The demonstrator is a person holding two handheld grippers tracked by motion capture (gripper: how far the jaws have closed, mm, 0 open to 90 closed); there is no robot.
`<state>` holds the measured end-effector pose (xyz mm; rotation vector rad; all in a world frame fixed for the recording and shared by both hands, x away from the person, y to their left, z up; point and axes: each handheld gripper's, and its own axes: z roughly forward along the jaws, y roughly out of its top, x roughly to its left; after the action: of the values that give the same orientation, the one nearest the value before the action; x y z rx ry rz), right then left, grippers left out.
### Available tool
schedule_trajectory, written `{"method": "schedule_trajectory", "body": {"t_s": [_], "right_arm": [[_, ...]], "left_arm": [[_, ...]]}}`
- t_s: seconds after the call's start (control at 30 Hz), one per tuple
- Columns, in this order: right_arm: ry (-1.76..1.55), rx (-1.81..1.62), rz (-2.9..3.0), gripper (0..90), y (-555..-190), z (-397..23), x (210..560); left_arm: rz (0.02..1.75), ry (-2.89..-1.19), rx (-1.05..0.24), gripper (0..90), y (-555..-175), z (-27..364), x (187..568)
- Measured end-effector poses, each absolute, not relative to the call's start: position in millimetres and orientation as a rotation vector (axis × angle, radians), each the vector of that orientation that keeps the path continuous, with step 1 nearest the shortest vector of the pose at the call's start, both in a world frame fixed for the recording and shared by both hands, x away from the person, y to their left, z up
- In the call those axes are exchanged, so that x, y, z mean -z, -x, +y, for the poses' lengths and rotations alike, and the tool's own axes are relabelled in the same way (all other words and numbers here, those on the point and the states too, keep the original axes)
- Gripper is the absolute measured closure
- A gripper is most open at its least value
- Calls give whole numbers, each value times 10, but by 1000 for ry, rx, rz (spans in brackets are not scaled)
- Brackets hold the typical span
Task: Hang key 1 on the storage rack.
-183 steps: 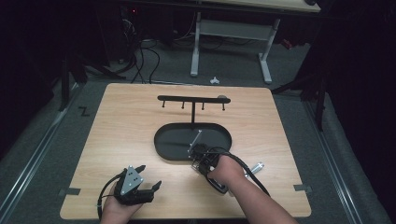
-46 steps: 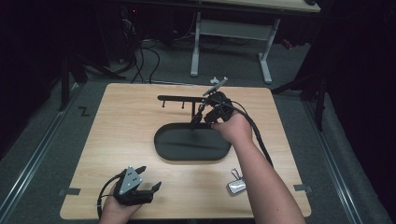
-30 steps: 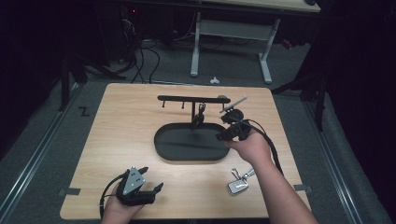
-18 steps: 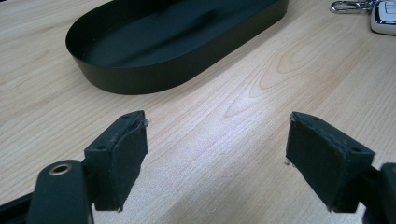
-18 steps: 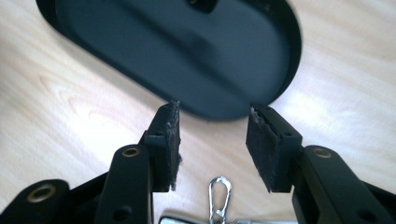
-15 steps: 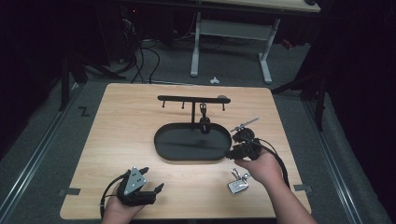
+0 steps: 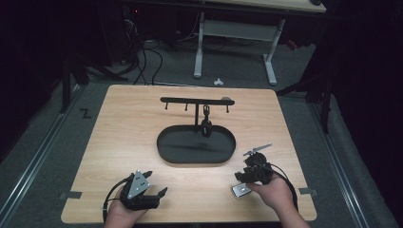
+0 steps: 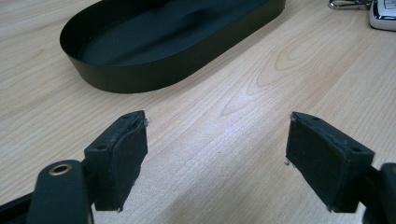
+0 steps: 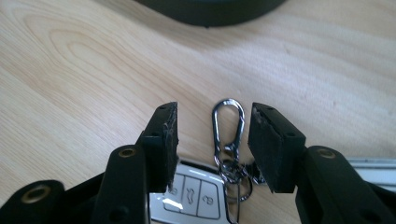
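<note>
- A car key fob [image 9: 191, 198] with a silver carabiner clip [image 9: 228, 122] lies flat on the pale wooden worktop [image 7: 133, 142], near its front right corner as the high view shows it [image 7: 241, 190].
- The right hand-held gripper [image 9: 212, 142] hangs low directly over the key, its jaws partly open and having just widened; the clip lies in the gap between the two pads, touching neither, and nothing is gripped.
- In the right gripper view the fob's silver body with its three buttons shows under the left-hand jaw, while the ring and clip run up the middle of the gap.
- From above, the right hand-held gripper [image 7: 251, 172] sits just beside the fob, well right of the black oval tray [image 7: 196, 159].
- A second dark key [image 7: 206, 124] hangs from the black hook rack [image 7: 196, 100] standing at the tray's far edge.
- The left hand-held gripper [image 8: 215, 154] rests at the front left of the worktop, jaws spread wide and empty, pointing toward the tray [image 8: 140, 74]; the fob [image 8: 384, 16] lies well beyond its reach, at the top right corner of the left gripper view.
</note>
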<state>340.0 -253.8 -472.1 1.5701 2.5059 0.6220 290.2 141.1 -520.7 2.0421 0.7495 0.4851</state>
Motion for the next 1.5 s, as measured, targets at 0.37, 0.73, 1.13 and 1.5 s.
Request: {"method": "schedule_trajectory", "body": {"t_s": [0.37, 0.73, 1.13, 1.5], "right_arm": [[-1590, -585, 2522, 532, -3366, -2582, 4841], [-1575, -491, 2564, 544, -3484, -2548, 4869], [-1573, -412, 2598, 604, -3538, -2536, 4900], [-1500, -382, 2607, 735, -3500, -2509, 4910]], "left_arm": [[744, -2049, -483, 212, -2898, 1406, 5208], [743, -2045, -479, 211, -2901, 1408, 5209], [737, -2045, -479, 212, -2897, 1403, 5206], [736, -2044, -480, 211, -2901, 1407, 5206]]}}
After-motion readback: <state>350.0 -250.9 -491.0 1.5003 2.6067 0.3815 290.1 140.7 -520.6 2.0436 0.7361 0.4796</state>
